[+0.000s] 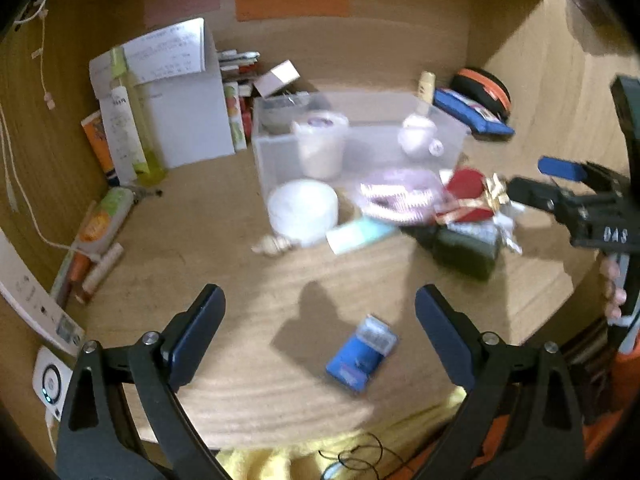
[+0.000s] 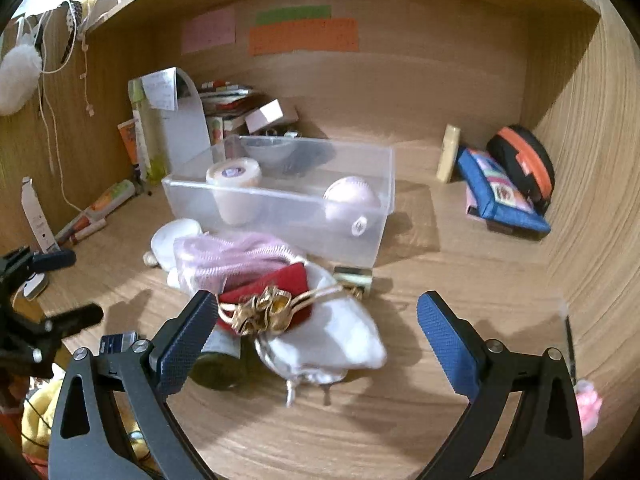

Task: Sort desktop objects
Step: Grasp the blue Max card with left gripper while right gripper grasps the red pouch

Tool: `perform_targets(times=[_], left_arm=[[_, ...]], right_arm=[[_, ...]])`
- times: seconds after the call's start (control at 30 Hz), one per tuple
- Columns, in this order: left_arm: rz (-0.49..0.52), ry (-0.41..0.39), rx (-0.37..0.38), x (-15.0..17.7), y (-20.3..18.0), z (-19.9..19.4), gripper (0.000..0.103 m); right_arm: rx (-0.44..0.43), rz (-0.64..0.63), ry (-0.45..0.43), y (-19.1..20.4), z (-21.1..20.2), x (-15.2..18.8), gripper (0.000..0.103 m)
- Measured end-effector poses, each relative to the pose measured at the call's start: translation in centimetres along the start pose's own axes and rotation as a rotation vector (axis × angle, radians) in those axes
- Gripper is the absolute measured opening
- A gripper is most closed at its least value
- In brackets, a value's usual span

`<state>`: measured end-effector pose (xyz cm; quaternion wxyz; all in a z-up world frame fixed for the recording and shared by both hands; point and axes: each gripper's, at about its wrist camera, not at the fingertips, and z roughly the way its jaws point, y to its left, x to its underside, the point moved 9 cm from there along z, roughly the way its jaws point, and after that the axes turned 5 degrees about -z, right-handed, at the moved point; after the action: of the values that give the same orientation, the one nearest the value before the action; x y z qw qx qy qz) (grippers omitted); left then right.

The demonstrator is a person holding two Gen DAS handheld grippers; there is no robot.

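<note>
We see both hand-held grippers wide open, empty: right hand-held gripper (image 2: 316, 332) over the red box (image 2: 276, 284) in the pile at the clear bin's (image 2: 280, 216) 6 o'clock. Risk: gold ribbon (image 2: 264, 312) snags, dragging the white pouch (image 2: 344, 340). Left hand-held gripper (image 1: 320, 320) above the blue packet (image 1: 362, 354).

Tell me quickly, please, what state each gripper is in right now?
Left gripper: open, holding nothing, above the small blue box.
Right gripper: open, holding nothing, at the red box with gold ribbon.

Left gripper (image 1: 320, 312) jaws spread wide, empty; right gripper (image 2: 316, 316) jaws likewise wide, empty
</note>
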<state>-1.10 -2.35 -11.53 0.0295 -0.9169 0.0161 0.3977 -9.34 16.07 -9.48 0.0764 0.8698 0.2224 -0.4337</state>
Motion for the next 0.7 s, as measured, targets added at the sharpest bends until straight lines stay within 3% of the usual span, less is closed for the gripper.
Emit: perform_targets(times=[0.1,0.17,0.33,0.5,0.7], left_arm=[[-0.008,0.038,0.027,1.6,-0.2,0.5,0.091],[-0.009,0.070,0.034,2.5,-0.3,1.1,0.082],[-0.026,0.129,0.049,4.3,-0.2,2.4,0.074],[-0.006,0.086,0.025,4.5,-0.1,2.3,0.071],[0.000,0.053,0.032,4.3,0.1,2.3,0.055]], right_arm=[[-0.023,0.010,0.014,0.5,0.2,0.6,0.100],[-0.040,0.010,0.021,0.9,0.4,0.9,0.100],[-0.037,-0.026,0.012,2.2,0.6,1.1,0.098],[-0.056,-0.022,0.008,2.8,1.3,0.6,0.086],[-0.091,-0.029,0.041,3.7,2.6,0.8,0.077]])
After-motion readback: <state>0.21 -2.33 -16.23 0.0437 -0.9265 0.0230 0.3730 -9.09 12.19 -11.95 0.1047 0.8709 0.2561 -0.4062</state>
